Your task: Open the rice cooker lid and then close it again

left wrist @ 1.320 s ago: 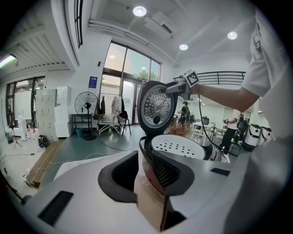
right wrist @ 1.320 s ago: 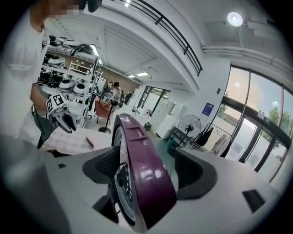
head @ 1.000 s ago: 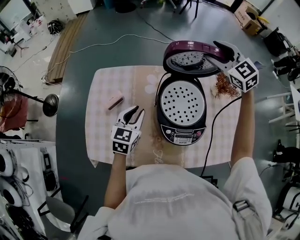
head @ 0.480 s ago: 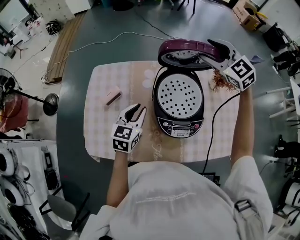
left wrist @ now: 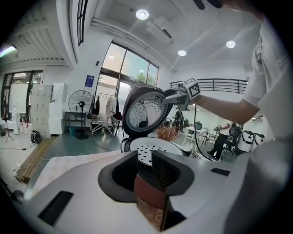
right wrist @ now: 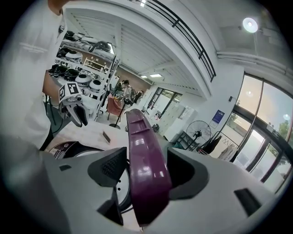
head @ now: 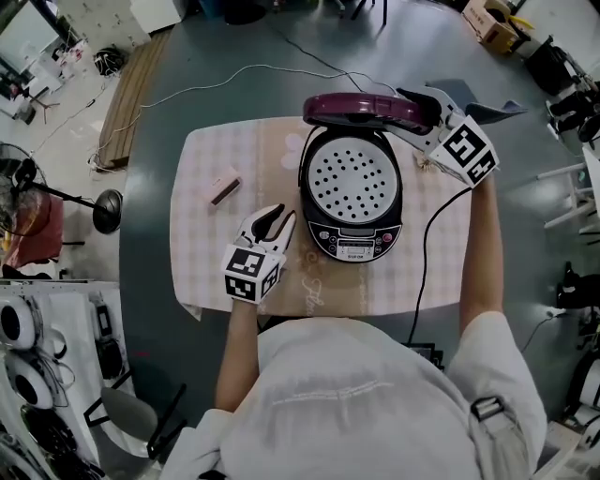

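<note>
One pink block (head: pixel 224 187) left of cooker (head: pixel 354 246)

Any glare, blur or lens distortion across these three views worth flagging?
Head view: even light, sharp, mild wide-angle curving toward the borders. Left gripper view: fisheye with black corners, ceiling lights blown out. Right gripper view: same fisheye, ceiling reflections streaking the purple lid, windows washed out.

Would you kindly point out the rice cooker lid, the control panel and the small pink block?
rice cooker lid (head: pixel 361 106), head view, purple outer shell.
control panel (head: pixel 354 247), head view, middle of display.
small pink block (head: pixel 223 187), head view, top face.
</note>
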{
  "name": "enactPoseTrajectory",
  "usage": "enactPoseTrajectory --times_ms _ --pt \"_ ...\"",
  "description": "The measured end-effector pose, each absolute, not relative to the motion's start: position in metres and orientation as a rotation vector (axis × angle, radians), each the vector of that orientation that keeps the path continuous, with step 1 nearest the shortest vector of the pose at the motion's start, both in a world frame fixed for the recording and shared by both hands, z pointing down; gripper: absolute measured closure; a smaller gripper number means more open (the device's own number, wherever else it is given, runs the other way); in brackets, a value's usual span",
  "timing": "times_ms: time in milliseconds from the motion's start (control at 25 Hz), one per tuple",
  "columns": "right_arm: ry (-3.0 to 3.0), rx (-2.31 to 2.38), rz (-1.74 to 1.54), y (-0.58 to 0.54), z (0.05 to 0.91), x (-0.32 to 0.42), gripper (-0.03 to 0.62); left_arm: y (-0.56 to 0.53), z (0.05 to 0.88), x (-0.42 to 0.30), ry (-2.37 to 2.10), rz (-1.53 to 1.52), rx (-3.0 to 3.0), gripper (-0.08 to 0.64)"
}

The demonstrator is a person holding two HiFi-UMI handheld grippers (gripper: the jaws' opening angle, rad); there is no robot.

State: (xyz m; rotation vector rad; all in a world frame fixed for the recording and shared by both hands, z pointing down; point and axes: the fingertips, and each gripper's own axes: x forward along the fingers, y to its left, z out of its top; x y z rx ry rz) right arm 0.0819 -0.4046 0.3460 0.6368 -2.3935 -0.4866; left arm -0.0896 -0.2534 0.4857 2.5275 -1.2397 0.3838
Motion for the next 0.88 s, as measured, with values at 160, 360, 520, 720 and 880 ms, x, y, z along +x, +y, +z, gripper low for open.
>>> enactPoseTrajectory --times_ms 160,360,520,720,880 --pt "-2.406 0.613 -0.480 -0.391 0.354 0.082 0.305 -0.245 0.485 -0.081 -1.237 0.396 2.530 0.459" --pt "-2.397 0.546 -0.469 -0.368 0.366 0.080 0.302 -0.234 0.479 -0.072 -1.237 0.400 2.542 0.459" --pt "-2.405 0.494 -0.445 -0.352 0.376 0.080 0.302 -0.223 0.480 -0.065 -1.236 0.413 2.541 0.459" --pt "-2.405 0.414 -0.404 -0.330 0.393 0.079 0.304 -0.209 0.485 -0.060 -1.233 0.429 2.531 0.459" --pt "-2.418 0.345 -0.335 -0.312 0.406 0.078 0.285 -0.201 0.484 -0.058 -1.235 0.421 2.522 0.459"
